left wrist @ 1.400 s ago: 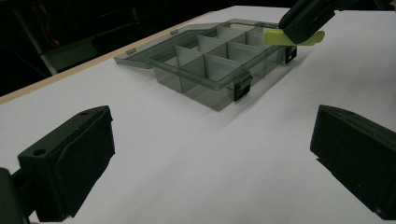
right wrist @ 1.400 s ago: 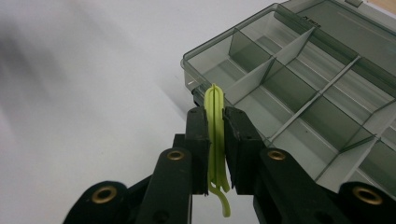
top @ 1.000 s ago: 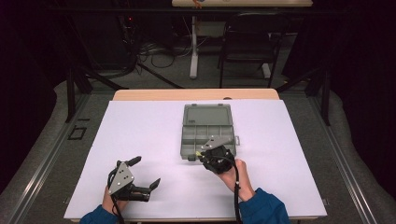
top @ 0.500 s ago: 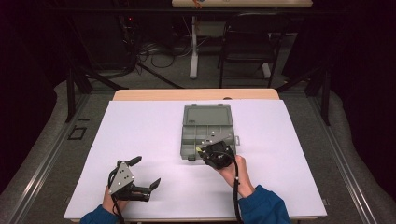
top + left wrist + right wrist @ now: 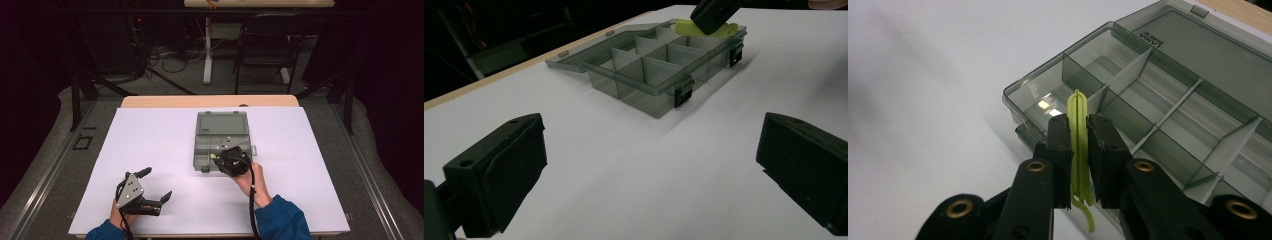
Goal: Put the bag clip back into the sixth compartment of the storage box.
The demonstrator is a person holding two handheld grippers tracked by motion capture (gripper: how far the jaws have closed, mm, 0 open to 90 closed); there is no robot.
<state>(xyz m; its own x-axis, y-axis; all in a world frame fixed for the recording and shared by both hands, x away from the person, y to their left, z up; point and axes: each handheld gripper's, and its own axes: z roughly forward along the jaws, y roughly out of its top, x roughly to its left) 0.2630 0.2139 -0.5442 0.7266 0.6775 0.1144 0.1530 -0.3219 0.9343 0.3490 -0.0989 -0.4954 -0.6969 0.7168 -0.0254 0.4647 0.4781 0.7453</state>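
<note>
Now the right claw (image 5: 1079, 150) grips a yellow-green clip (image 5: 1078, 131) above the open organizer box (image 5: 220, 142); left claw (image 5: 157, 185) gapes empty.

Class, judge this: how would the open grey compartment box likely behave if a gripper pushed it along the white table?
The box would probably slide rather than tip: it sits low and flat. It looks light, since its compartments appear empty and its walls are thin plastic. The open lid, lying flat behind on hinges, may flap or drag.

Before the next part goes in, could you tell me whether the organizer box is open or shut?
Open: the organizer box has its lid folded back flat on the table, and its divided compartments show.
</note>
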